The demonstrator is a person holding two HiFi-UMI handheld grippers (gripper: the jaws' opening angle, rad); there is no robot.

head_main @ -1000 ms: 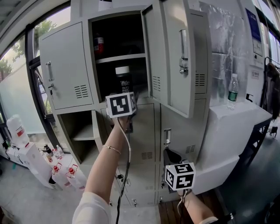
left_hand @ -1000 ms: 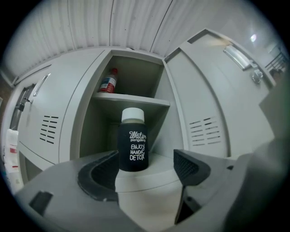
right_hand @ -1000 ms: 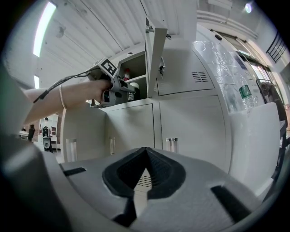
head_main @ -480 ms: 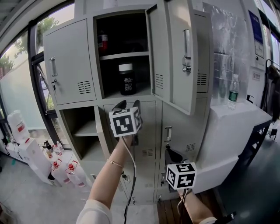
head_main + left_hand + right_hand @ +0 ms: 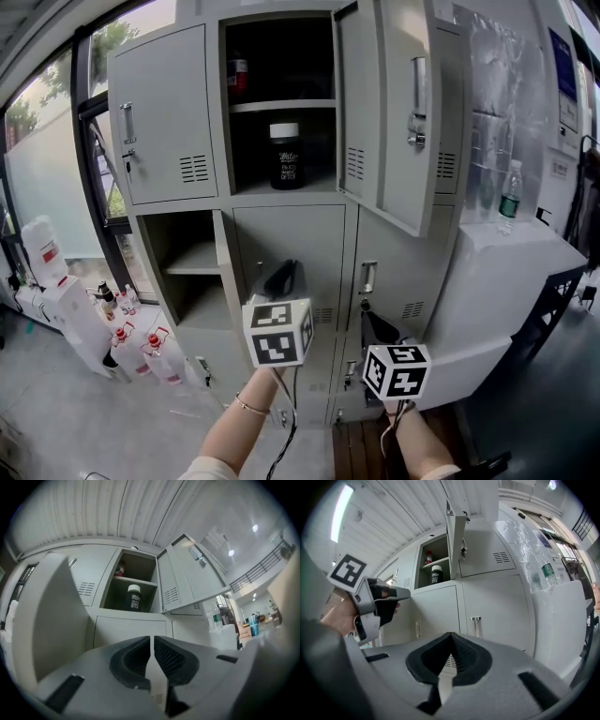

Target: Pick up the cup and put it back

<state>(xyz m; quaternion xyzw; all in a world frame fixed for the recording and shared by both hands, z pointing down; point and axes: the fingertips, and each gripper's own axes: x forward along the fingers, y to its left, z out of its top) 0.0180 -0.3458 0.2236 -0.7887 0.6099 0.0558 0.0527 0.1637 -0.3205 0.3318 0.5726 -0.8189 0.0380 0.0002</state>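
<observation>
The cup [image 5: 285, 156], dark with a white lid and white print, stands alone on the lower shelf of the open locker [image 5: 281, 192]; it also shows in the left gripper view [image 5: 134, 597] and the right gripper view [image 5: 436, 574]. My left gripper [image 5: 286, 272] hangs well below it, in front of the closed locker doors. Its jaws have just been closing and now stand shut with nothing between them [image 5: 152, 639]. My right gripper [image 5: 375, 328] is held low to the right, shut and empty [image 5: 451, 634], with the left gripper [image 5: 377, 604] to its left.
The locker door [image 5: 394, 103] swings open to the right of the cup. A red can [image 5: 237, 75] sits on the upper shelf. A water bottle [image 5: 509, 195] stands on the white counter at right. Bottles [image 5: 131, 352] stand on the floor at left.
My left gripper has dropped from cup height down and away from the locker, and its jaws have shut. The cup stays on the shelf. The right gripper has not moved.
</observation>
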